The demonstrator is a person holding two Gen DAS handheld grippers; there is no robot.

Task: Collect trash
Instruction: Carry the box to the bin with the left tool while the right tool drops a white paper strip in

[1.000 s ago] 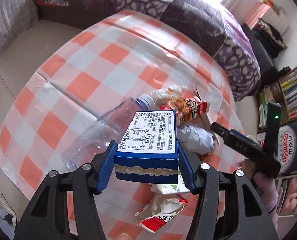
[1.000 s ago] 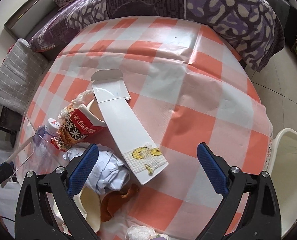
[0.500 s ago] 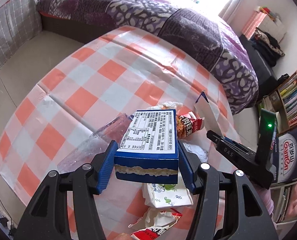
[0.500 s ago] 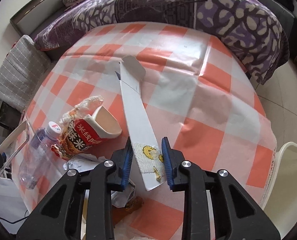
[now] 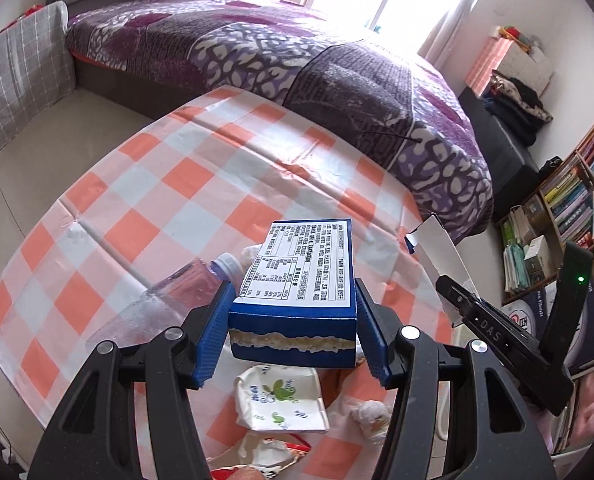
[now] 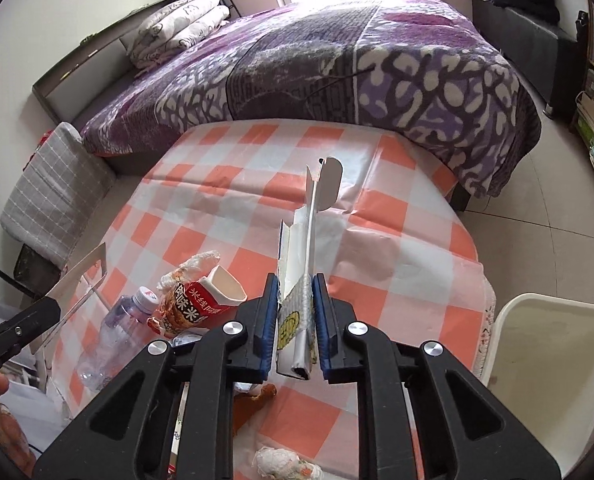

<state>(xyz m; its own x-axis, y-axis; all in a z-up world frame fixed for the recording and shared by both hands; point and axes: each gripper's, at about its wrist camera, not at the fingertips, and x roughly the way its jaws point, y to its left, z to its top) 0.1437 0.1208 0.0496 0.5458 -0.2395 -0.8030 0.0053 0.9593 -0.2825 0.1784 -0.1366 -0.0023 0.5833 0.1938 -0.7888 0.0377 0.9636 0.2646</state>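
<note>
My left gripper (image 5: 293,324) is shut on a blue box (image 5: 297,280) with a white label and holds it above the checked table (image 5: 169,184). My right gripper (image 6: 295,320) is shut on a flattened white carton (image 6: 309,236), lifted edge-up off the table; it also shows in the left wrist view (image 5: 437,256). A clear plastic bottle (image 6: 113,332), a red noodle cup (image 6: 201,300), a crumpled tissue ball (image 6: 281,460) and a white wrapper (image 5: 281,400) lie on the table near me.
A white bin (image 6: 549,380) stands off the table's right edge. A bed with a purple cover (image 6: 337,64) lies beyond the table. Bookshelves (image 5: 569,208) line the right wall. A grey cushion (image 6: 53,196) sits at the left.
My right gripper closed on the flattened white carton and lifted it up on edge. My left gripper rose with the blue box still in it.
</note>
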